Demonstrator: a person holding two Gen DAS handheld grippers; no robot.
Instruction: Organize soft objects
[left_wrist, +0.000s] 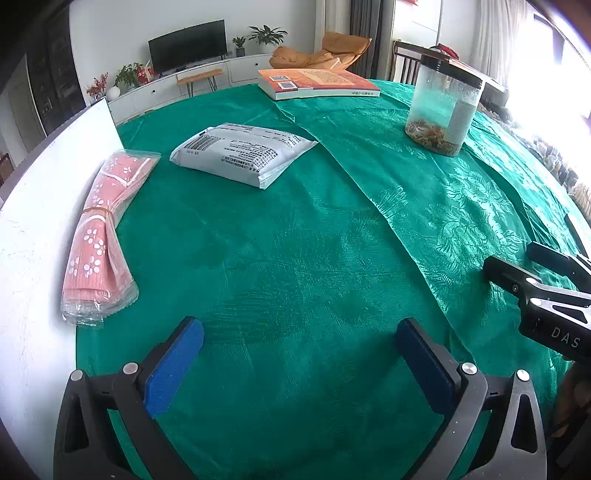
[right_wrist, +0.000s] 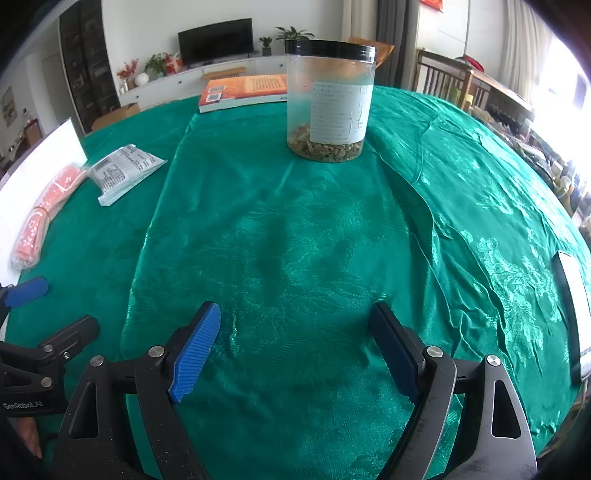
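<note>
A green patterned cloth lies spread over the darker green table cover. My left gripper hovers open just above the cover near the cloth's left edge, nothing between its blue pads. My right gripper hangs open over the cloth with its jaws wide and empty. A pink flowered packet in clear wrap lies at the table's left edge. Beside it sits a white printed soft pack. The right gripper's side shows at the right of the left wrist view.
A clear jar with a black lid stands on the cloth at the far side. An orange book lies behind it. A flat white-edged object rests at the right edge. A white board borders the left.
</note>
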